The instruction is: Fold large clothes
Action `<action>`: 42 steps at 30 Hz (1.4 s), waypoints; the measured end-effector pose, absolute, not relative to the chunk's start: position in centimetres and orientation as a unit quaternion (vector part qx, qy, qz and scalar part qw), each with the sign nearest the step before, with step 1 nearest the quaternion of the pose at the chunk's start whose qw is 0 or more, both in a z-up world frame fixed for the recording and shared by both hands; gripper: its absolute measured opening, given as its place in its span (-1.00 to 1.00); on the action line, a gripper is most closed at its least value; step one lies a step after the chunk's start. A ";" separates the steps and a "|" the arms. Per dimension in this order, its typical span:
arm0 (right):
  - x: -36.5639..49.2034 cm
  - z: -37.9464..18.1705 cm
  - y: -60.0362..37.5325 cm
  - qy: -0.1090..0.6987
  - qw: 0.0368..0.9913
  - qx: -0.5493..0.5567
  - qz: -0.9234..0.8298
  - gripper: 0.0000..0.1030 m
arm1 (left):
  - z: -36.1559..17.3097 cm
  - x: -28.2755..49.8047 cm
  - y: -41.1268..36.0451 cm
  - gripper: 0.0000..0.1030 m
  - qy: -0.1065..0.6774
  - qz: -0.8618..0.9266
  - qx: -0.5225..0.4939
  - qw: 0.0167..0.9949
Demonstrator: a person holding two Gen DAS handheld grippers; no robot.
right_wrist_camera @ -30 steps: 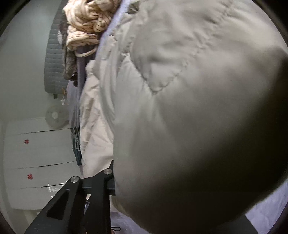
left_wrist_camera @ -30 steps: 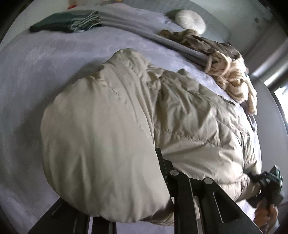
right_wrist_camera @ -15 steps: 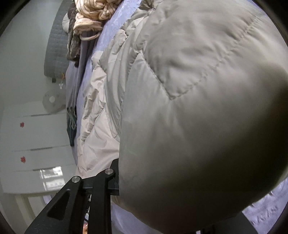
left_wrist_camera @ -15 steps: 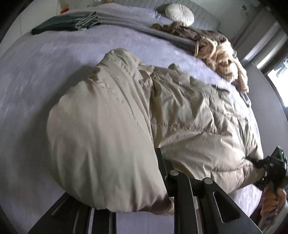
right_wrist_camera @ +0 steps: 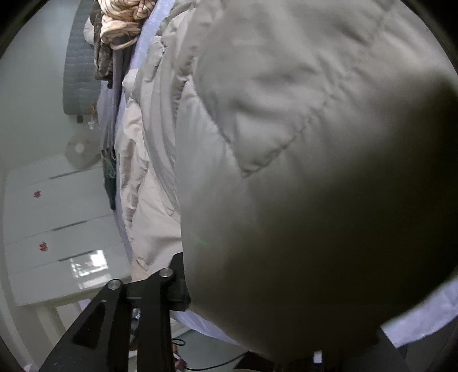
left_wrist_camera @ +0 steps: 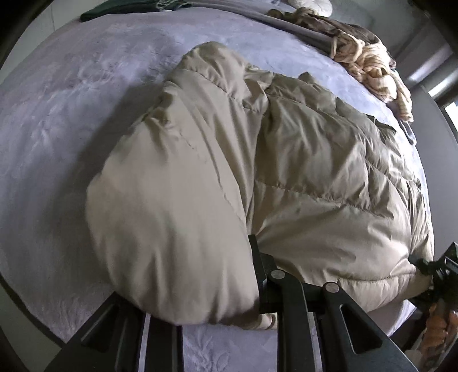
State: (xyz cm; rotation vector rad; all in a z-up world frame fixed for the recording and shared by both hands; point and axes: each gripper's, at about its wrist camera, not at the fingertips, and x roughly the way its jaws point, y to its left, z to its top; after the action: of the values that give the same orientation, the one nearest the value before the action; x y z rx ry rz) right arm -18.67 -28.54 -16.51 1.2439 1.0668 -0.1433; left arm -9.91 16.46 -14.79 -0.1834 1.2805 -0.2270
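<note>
Beige quilted fabric of a puffer jacket [left_wrist_camera: 300, 171] fills the nearest part of both wrist views. In the left wrist view a thick, rounded fold of the jacket is bunched between the black fingers of the left tool [left_wrist_camera: 197, 289]; the jaws are opening, with the fabric between them, and one finger [left_wrist_camera: 259, 274] is seen pressed against the fold while the other is hidden beneath it. In the right wrist view the jacket [right_wrist_camera: 300, 171] bulges over the right tool [right_wrist_camera: 257, 320]; its jaws are opening as well, with padding between them, and only the left-hand finger [right_wrist_camera: 174, 289] is visible at the fabric's edge, so a firm grip cannot be confirmed there. At the lower right edge of the left wrist view the right tool [left_wrist_camera: 440, 269] is seen at the jacket's hem, held by a hand [left_wrist_camera: 438, 326].

The jacket is spread across a pale lilac bedspread [left_wrist_camera: 71, 120] on a bed, lying lengthwise away from the tools. Beyond it, near the far right of the bed, a heap of cream and brown knitted clothes [left_wrist_camera: 366, 54] is piled. A folded dark green garment [left_wrist_camera: 120, 8] lies at the far left. White drawers [right_wrist_camera: 54, 217] are seen beside the bed in the right wrist view.
</note>
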 end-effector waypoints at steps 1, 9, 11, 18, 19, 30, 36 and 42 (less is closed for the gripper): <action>-18.5 -15.9 -28.5 0.488 0.684 0.538 -0.065 -0.17 | -14.3 -10.2 16.6 -0.43 0.596 -0.096 -0.077 0.793; -18.8 -11.5 -28.5 0.530 0.714 0.455 -0.046 -0.21 | -9.4 -12.0 19.0 -0.39 0.582 -0.048 -0.045 0.811; -19.6 -10.1 -28.1 0.541 0.724 0.428 -0.011 -0.28 | -7.8 -12.5 19.6 -0.39 0.561 -0.018 -0.027 0.827; -19.9 -7.9 -29.4 0.517 0.759 0.391 -0.056 -0.29 | -8.4 -10.2 19.8 -0.39 0.560 -0.026 -0.045 0.827; -19.8 -8.3 -30.1 0.514 0.759 0.390 -0.084 -0.29 | -9.4 -9.6 19.0 -0.39 0.566 -0.027 -0.031 0.823; -21.7 -11.7 -33.0 0.555 0.717 0.377 -0.190 -0.33 | -13.3 -8.8 17.4 -0.39 0.627 -0.008 0.020 0.779; -23.7 -9.2 -33.2 0.549 0.734 0.363 -0.169 -0.28 | -10.5 -10.3 15.6 -0.39 0.618 -0.034 -0.004 0.786; -23.8 -7.6 -32.0 0.552 0.750 0.338 -0.137 -0.13 | -7.7 -13.1 12.7 -0.39 0.607 -0.054 0.024 0.793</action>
State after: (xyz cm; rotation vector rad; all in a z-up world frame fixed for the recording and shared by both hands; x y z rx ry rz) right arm -23.81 -31.95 -7.63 0.7387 1.2072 -0.2985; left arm -13.10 12.68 -7.71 0.0521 1.3049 -0.1156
